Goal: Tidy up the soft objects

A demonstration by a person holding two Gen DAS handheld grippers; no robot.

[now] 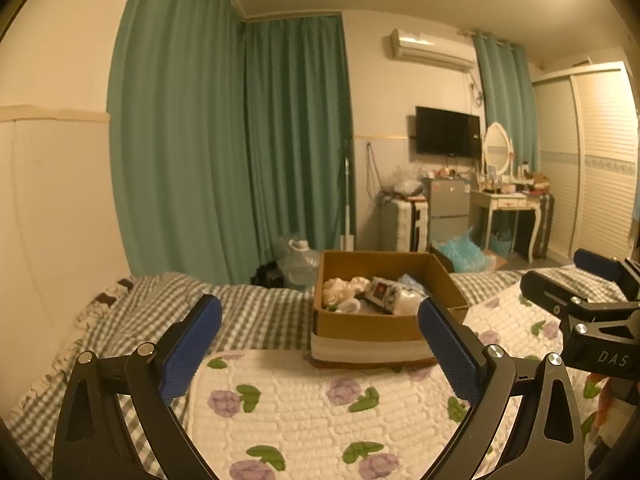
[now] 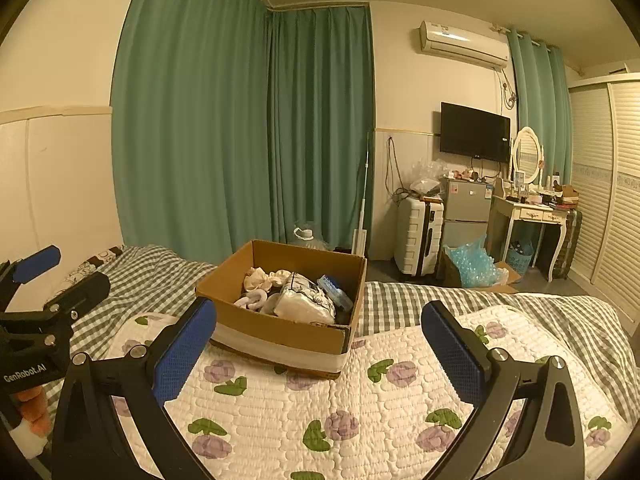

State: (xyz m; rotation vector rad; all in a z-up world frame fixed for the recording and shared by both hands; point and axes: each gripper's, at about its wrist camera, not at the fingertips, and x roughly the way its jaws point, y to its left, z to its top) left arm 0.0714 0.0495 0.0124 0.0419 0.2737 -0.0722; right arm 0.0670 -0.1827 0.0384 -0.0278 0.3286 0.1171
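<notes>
Both my left tool [image 1: 320,344] and right tool [image 2: 319,350] hang spread and empty before the cardboard box [image 2: 280,332] on the bed [image 2: 400,400]; I'd dip one in from above, pinching one soft item [image 2: 306,304].

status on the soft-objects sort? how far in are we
Done, by the look of it: soft items already sit in the cardboard box on the floral quilt. In hand: nothing; left tongs and right tongs are both open and empty, short of the box. Left: no loose soft items show on the quilt, so either it's nearly finished or unpacking hasn't begun.
</notes>
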